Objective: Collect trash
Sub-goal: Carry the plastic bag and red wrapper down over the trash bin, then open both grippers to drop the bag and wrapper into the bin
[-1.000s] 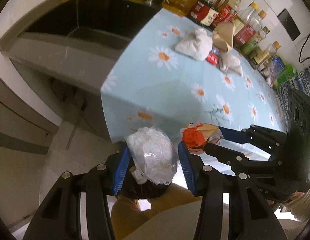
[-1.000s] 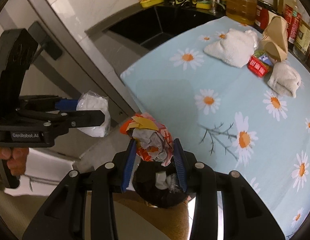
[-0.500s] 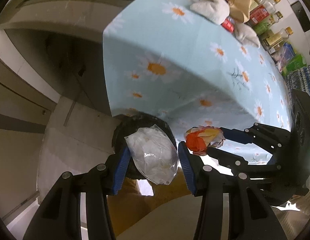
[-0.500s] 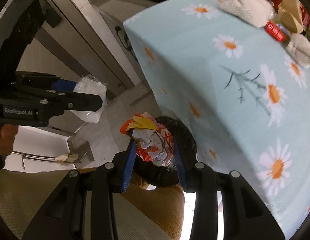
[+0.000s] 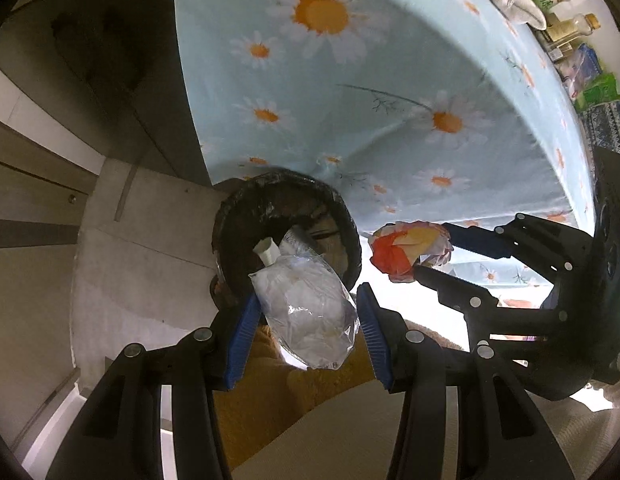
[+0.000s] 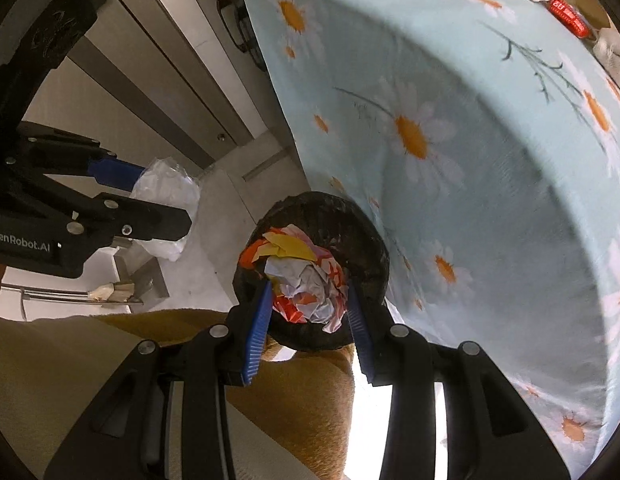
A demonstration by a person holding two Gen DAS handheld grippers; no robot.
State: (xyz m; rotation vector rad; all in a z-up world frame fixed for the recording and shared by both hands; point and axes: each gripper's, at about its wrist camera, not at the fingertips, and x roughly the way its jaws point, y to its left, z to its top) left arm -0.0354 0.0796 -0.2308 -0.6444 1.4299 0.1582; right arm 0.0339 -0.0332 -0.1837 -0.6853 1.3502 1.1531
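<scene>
Nearest in the left wrist view, left tongs (image 5: 306,320), blue-padded, black-framed, with a clear plastic bag stuffed with white crumpled tissue (image 5: 306,316) between the pads; left pad against the bag, right pad just off its edge, so a firm clamp cannot be told for sure; bag tilted, its upper end toward 11 o'clock, overlapping the mouth of the bin; mustard-yellow cloth (image 5: 262,384) under the tongs at 6 o'clock; just beyond, round bin lined with black plastic (image 5: 230,216) standing on the pale grey floor (image 5: 130,264), a white tube-like piece (image 5: 266,252) seen inside it; at 3 o'clock, right tongs (image 5: 425,252) closed on a crumpled wad of red, yellow and white paper (image 5: 401,250), held beside the bin rim, just short of the opening; farther, at 12 to 2 o'clock, worktop draped in light blue cloth with white daisies (image 5: 381,92), its hanging edge touching the bin's far rim; bottles and packets (image 5: 565,28) at the far edge, too blurred to tell more.

In the right wrist view, same paper wad (image 6: 306,280) clamped between the blue pads, directly over the black bin (image 6: 373,256); left tongs (image 6: 150,196) at 9 o'clock with the tissue bag (image 6: 166,204), apart from the bin; daisy cloth (image 6: 489,140) from 12 to 4 o'clock.
</scene>
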